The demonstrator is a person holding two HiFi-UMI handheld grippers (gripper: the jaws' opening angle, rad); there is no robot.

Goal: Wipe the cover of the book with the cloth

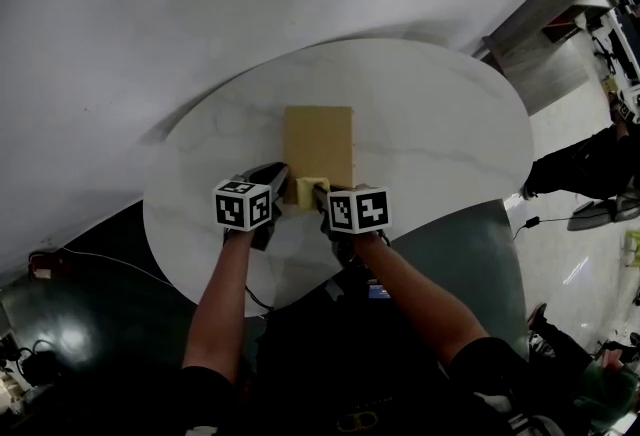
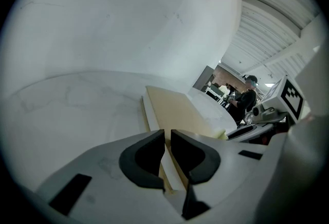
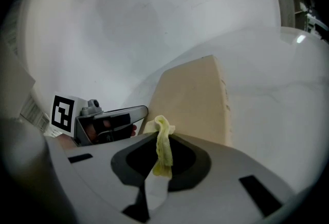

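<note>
A thin tan book (image 1: 318, 142) lies flat in the middle of a round white marble table (image 1: 440, 124). My left gripper (image 1: 277, 179) is at the book's near left corner. In the left gripper view its jaws (image 2: 167, 142) stand almost together, and the book's left edge (image 2: 177, 110) runs into the thin slit between them. My right gripper (image 1: 318, 194) is shut on a small yellow cloth (image 3: 163, 141), which sticks up between its pads. The cloth (image 1: 305, 189) rests on the book's near edge, and the cover (image 3: 193, 94) stretches away ahead of it.
The table's near edge lies just behind both grippers, with dark floor below. A grey cabinet (image 1: 545, 19) stands at the far right, and a person in dark clothes (image 1: 590, 164) is on the floor side there. A cable (image 1: 530, 221) lies on the floor.
</note>
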